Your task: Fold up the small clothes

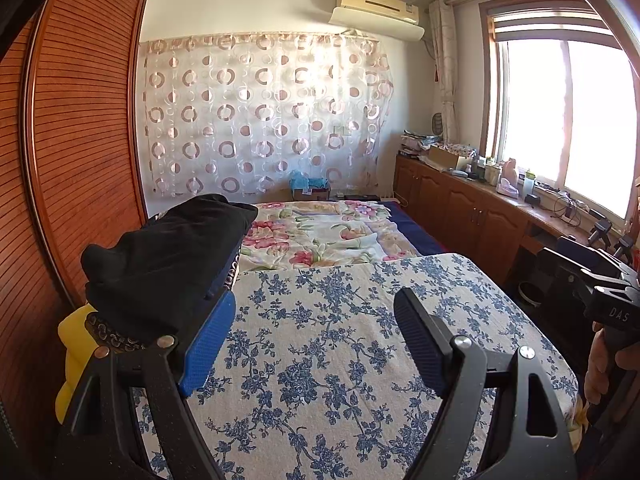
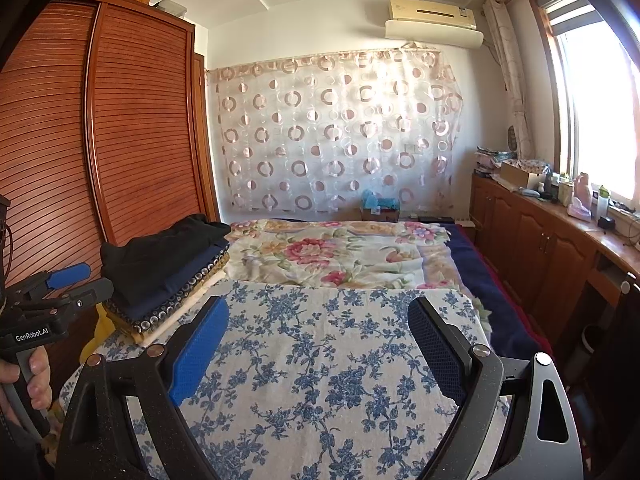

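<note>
A stack of folded clothes [image 1: 168,256] with a black garment on top lies at the left edge of the blue-flowered cloth [image 1: 340,340]. The right wrist view shows the same stack [image 2: 168,272], with dark blue and patterned pieces under the black one. My left gripper [image 1: 314,336] hovers open over the flowered cloth, its blue pad just right of the stack and nothing between its fingers. My right gripper [image 2: 318,344] is open too, above the bare flowered cloth [image 2: 320,360]. The left gripper [image 2: 96,278] also shows at that view's left edge, held by a hand [image 2: 32,376].
A wooden louvred wardrobe [image 1: 80,140] stands close on the left. Beyond the cloth lies a pink-flowered quilt [image 1: 320,232] on the bed. Wooden cabinets [image 1: 460,208] with clutter on top run under the window on the right. Something yellow [image 1: 76,360] sits under the stack.
</note>
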Action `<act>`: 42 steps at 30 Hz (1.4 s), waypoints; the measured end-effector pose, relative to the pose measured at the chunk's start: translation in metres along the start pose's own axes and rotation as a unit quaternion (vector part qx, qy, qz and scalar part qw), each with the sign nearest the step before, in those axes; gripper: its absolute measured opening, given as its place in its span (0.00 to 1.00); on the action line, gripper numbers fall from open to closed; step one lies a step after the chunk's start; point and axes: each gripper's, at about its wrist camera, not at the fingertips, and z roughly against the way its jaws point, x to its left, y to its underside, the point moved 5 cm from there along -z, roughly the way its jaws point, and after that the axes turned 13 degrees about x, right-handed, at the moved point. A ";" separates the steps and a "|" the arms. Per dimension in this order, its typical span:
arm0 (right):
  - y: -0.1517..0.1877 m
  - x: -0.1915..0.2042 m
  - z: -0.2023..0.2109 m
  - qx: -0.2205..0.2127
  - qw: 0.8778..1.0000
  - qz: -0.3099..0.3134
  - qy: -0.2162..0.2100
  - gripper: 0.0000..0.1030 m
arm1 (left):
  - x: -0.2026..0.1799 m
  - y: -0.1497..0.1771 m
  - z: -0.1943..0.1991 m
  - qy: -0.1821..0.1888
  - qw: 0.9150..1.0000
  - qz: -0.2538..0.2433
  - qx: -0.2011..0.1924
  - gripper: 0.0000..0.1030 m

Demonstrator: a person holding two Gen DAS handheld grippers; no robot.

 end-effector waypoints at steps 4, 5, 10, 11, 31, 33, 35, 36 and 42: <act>-0.001 -0.003 -0.001 0.000 1.000 0.000 0.001 0.89 | 0.000 0.000 0.000 -0.001 1.000 -0.001 0.000 0.80; -0.001 -0.004 0.000 0.000 1.000 0.001 0.000 0.89 | 0.001 0.001 0.000 0.000 1.000 -0.001 0.000 0.80; 0.001 -0.007 0.002 -0.002 1.000 0.002 -0.001 0.89 | 0.000 0.001 -0.001 0.000 1.000 -0.001 0.000 0.80; 0.001 -0.008 0.003 -0.002 1.000 0.002 0.000 0.89 | 0.000 0.001 -0.001 0.000 1.000 -0.001 0.000 0.80; 0.003 -0.013 0.004 -0.002 1.000 0.004 -0.003 0.89 | -0.001 0.001 0.002 -0.001 1.000 -0.003 0.001 0.80; 0.002 -0.013 0.004 -0.001 1.000 0.005 -0.003 0.89 | -0.001 0.001 0.003 -0.001 1.000 -0.003 0.001 0.80; 0.003 -0.014 0.004 -0.001 1.000 0.005 -0.003 0.89 | -0.001 0.001 0.002 -0.001 1.000 -0.003 0.001 0.80; 0.003 -0.014 0.004 -0.002 1.000 0.004 -0.004 0.89 | -0.001 0.001 0.002 -0.001 1.000 -0.003 0.001 0.80; 0.002 -0.014 0.004 -0.002 1.000 0.005 -0.003 0.89 | -0.001 0.001 0.002 -0.001 1.000 -0.003 0.000 0.80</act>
